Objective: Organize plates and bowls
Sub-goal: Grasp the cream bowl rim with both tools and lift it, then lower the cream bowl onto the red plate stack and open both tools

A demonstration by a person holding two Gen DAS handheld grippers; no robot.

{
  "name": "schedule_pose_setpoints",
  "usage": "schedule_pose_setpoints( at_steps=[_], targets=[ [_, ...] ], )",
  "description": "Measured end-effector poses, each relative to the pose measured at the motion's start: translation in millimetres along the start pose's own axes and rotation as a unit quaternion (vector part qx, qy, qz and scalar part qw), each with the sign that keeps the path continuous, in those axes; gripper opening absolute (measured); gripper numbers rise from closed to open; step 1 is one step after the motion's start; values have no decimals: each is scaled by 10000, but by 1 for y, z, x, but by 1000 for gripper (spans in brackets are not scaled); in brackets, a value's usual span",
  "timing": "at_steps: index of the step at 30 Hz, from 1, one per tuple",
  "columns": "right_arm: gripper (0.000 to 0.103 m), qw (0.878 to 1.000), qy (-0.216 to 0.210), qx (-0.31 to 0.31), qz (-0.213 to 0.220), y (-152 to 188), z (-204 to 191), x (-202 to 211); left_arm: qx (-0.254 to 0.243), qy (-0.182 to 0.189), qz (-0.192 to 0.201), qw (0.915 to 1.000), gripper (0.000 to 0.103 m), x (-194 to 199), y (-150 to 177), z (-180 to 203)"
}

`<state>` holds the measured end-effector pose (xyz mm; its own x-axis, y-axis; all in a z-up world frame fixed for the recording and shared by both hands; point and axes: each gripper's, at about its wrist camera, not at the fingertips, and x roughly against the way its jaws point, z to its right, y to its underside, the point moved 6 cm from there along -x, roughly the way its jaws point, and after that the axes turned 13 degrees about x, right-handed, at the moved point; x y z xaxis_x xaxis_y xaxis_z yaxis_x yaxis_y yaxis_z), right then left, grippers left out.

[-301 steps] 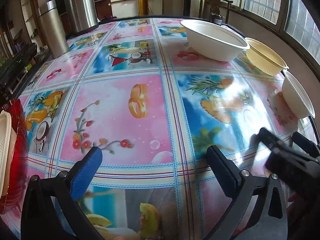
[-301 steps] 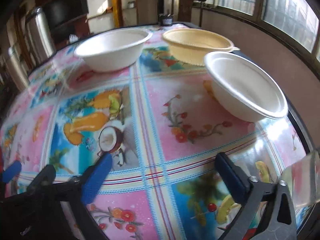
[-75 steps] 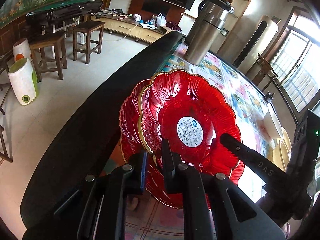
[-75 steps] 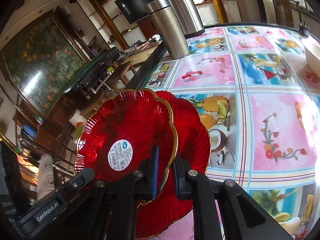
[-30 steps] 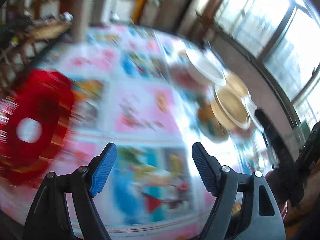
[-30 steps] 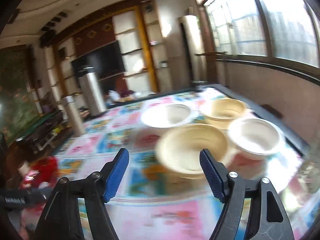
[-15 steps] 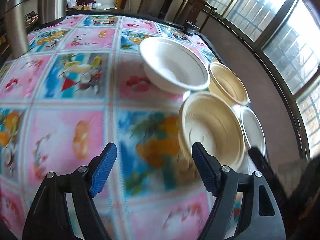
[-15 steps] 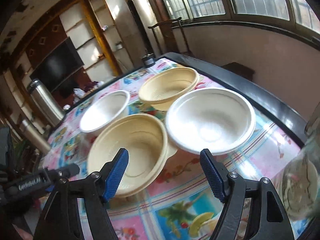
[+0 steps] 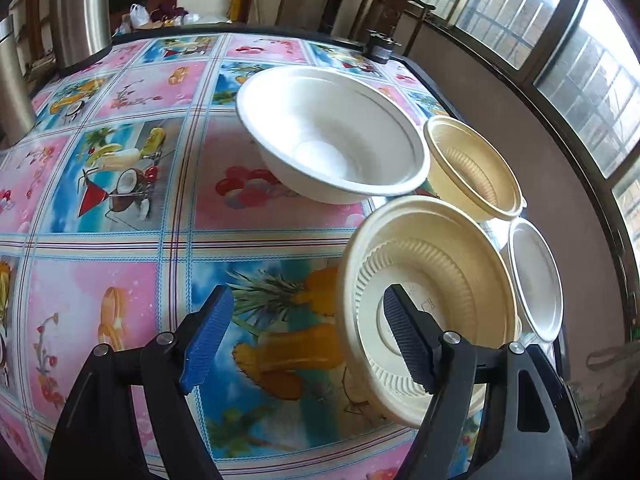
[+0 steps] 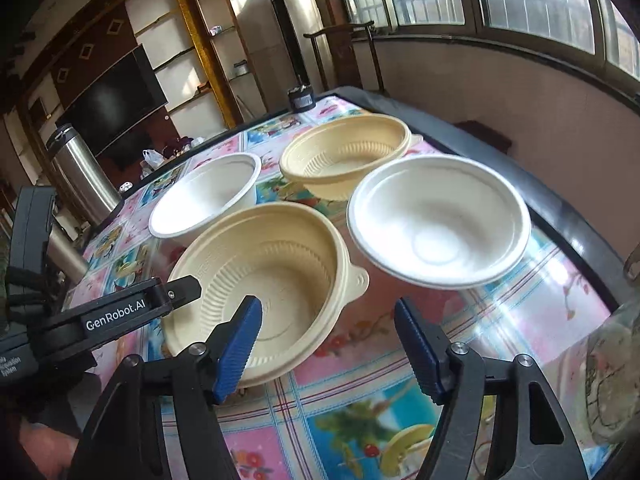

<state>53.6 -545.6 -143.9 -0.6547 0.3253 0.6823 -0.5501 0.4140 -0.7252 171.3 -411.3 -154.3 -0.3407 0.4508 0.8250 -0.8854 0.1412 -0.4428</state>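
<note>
Fruit-print desk (image 9: pixel 120 208) carrying four bowls close together near the window edge. Near cream bowl (image 10: pixel 260 280) beside near white bowl (image 10: pixel 436 216); far white bowl (image 10: pixel 208 196) and far cream bowl (image 10: pixel 348 156) behind. Left claw (image 9: pixel 308 340) open, empty. Right claw (image 10: pixel 328 344) open, empty.

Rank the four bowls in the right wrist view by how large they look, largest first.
1. Near ribbed cream plastic bowl
2. Near smooth white bowl
3. Far ribbed cream bowl
4. Far white bowl

Nearness inflates the first two; the last two look close.
</note>
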Motion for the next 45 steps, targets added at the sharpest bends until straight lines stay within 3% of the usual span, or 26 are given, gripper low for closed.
schedule_pose_setpoints(
  at_steps=[8, 12, 13, 15, 18, 20, 23, 29, 35, 45],
  targets=[
    [69, 9941, -560, -853, -359, 10, 13, -18, -294, 82, -73, 9995, 77, -10, 4, -2],
    [55, 9917, -716, -936, -511, 15, 11, -28, -484, 2, -12, 9988, 73, -13, 4, -1],
    [51, 9937, -606, -836, -445, 14, 9, -27, -490, 28, -15, 9988, 66, -13, 4, -1],
    [29, 9949, -618, -732, -305, 13, 6, -25, -427, 173, -67, 9989, 62, -11, 3, -1],
    [21, 9978, -475, -466, -69, 9, -1, -19, -382, 380, -181, 9984, 49, -10, 5, 0],
    [19, 9987, -388, -324, 50, 8, -5, -17, -426, 439, -238, 9978, 32, -10, 7, 2],
    [14, 9990, -334, -257, 126, 8, -6, -16, -526, 538, -292, 9967, 16, -7, 10, 8],
    [12, 9976, -530, -425, 107, 11, -2, -19, -449, 653, -322, 9963, 15, 0, 8, 4],
    [12, 9966, -702, -398, 190, 13, -21, -15, -464, 601, -72, 9971, 15, 20, 10, -10],
    [12, 9914, -1273, 146, 252, 26, -90, -5, -87, 309, 488, 9983, 16, 59, 53, -83]
  ],
)
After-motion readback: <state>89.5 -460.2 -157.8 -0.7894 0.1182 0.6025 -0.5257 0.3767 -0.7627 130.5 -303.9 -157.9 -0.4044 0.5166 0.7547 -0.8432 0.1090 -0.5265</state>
